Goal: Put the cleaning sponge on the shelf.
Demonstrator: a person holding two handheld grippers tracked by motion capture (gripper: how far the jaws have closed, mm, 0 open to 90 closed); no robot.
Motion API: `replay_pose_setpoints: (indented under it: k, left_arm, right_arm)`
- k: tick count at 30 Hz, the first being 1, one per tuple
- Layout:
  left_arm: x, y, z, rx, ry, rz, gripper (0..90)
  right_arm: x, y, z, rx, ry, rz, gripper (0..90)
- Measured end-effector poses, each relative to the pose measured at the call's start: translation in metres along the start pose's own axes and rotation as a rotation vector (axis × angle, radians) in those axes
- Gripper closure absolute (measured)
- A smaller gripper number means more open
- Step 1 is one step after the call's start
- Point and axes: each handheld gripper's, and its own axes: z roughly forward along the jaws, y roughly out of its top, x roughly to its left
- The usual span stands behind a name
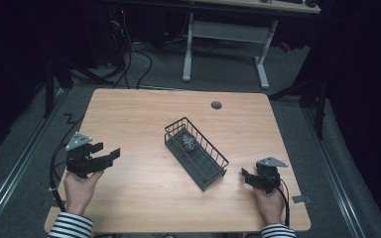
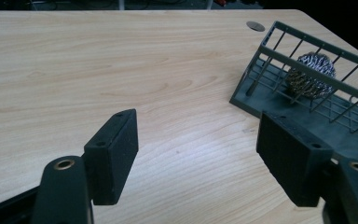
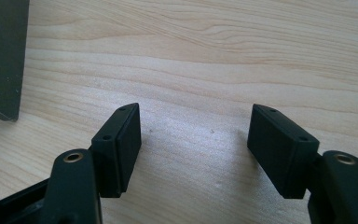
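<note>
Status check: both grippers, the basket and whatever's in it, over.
Left gripper open, empty. Right gripper open, empty. Steel scourer inside wire basket, mid-table. Nothing blocking.

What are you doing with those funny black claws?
A person sits at a wooden table with a claw-like gripper in each hand. The left gripper and the right gripper are both open and hold nothing. Between them sits a dark wire basket with a steel scouring ball inside. Nothing is being touched.
</note>
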Motion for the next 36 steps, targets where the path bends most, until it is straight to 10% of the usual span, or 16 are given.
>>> replay_pose_setpoints:
  k: [19,36]
  left_arm:
    - [0.011,-0.051,0.022,0.061,0.01,-0.068,29.1]
    - [0.01,-0.074,0.046,0.113,0.077,-0.006,28.6]
  right_arm:
    - [0.0,0.0,0.0,0.001,0.001,-0.001,34.2]
    - [0.0,0.0,0.0,0.001,0.002,-0.002,33.8]
